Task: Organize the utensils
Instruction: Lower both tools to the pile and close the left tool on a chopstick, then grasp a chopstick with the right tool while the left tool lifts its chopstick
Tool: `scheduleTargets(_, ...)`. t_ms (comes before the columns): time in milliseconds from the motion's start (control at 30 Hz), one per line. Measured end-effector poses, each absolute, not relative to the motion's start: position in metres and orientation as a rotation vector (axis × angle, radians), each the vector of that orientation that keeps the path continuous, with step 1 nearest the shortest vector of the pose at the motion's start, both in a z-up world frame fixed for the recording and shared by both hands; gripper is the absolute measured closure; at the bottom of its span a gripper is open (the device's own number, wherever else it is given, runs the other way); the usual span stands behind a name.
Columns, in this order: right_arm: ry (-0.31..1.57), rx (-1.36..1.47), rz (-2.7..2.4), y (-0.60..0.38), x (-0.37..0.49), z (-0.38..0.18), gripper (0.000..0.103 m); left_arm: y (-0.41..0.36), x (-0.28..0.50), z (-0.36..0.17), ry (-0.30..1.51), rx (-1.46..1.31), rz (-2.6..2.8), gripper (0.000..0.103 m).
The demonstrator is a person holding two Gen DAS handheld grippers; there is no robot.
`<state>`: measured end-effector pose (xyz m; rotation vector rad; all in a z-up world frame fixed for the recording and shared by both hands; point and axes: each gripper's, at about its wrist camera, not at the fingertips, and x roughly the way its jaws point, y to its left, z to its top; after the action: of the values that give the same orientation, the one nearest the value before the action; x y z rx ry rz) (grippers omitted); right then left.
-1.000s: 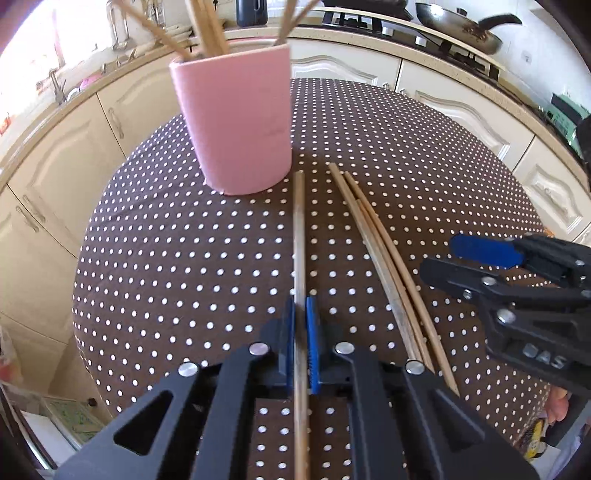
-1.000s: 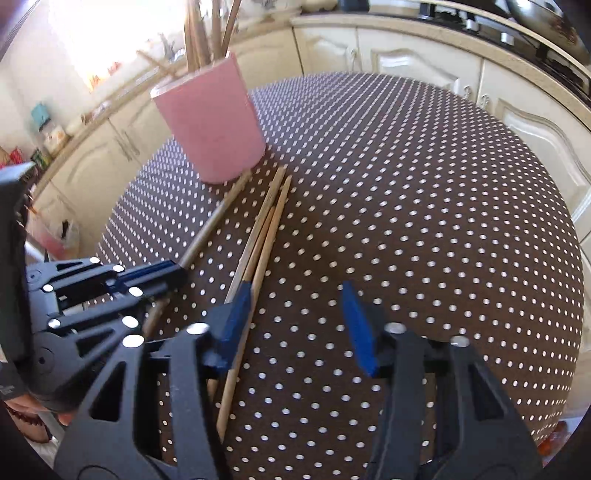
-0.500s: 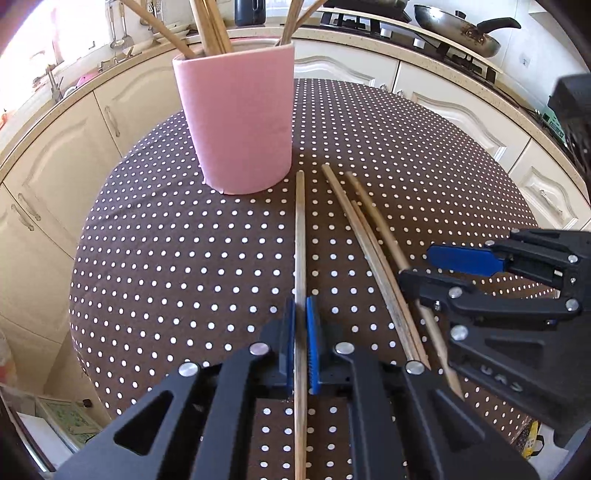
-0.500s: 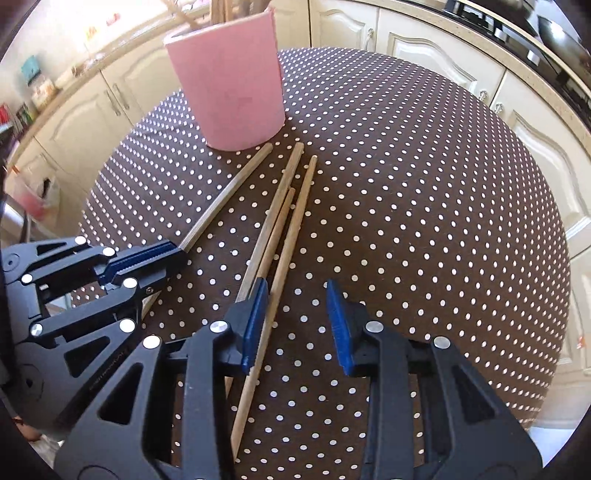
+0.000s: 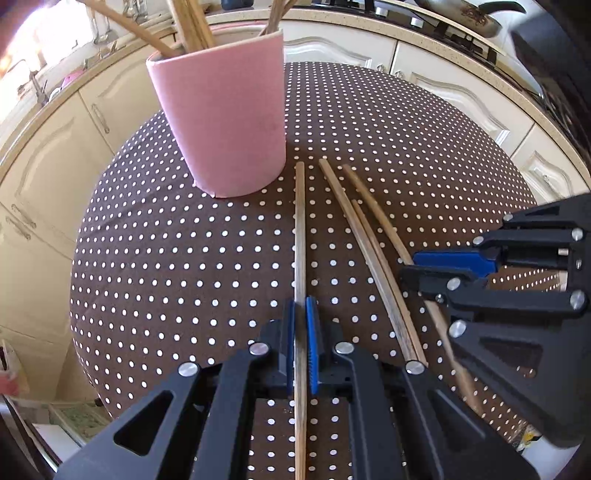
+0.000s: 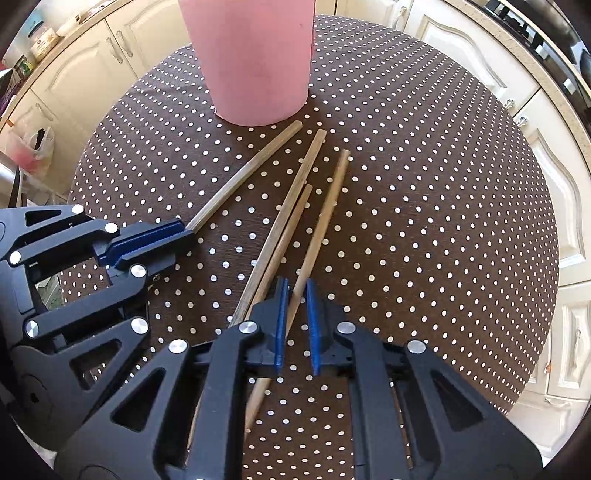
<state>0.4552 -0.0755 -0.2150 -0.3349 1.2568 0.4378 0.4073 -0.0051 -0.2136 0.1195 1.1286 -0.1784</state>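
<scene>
Left claw (image 5: 300, 332) clamped on one wooden stick (image 5: 300, 229); stick runs straight forward between the blue pads, far tip just beside the base of the pink cup (image 5: 225, 122). From the right wrist view the same claw (image 6: 162, 240) sits at the left, gripping that stick (image 6: 243, 173) near its near end, stick angled up toward the cup (image 6: 255, 59).

Right claw (image 6: 295, 321) nearly closed around a second stick (image 6: 325, 214): pads stand on either side of it with a thin gap showing, so cannot tell if they actually pinch it. That stick lies on the dotted counter (image 6: 424, 184), near end passing under the claw. In the left view the right claw (image 5: 432, 266) comes in from the right over that stick (image 5: 373, 206).

Two more sticks (image 6: 291, 206) lie together just left of it, touching each other along their length, near ends hidden by the right claw body. Left view shows the pair (image 5: 354, 229) between the two held sticks.

Cup stands upright on the counter (image 5: 166, 266), holding several more wooden sticks (image 5: 192, 22). Cream cabinets (image 5: 48, 155) around the counter, a pan (image 5: 476, 14) on the hob behind.
</scene>
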Motion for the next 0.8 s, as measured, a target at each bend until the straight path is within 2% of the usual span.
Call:
scheduleTargets(567,1.127,-0.222,0.483,-0.122,0.436,-0.213,0.097,-0.002,0.383,-0.216,1.038,0.080,-0.169,0.097)
scheduleTargets(800,1.009,-0.129,0.524,-0.155,0.418,-0.182,0.097,0.002,0.361,-0.194,0.945,0.044,-0.209,0.097)
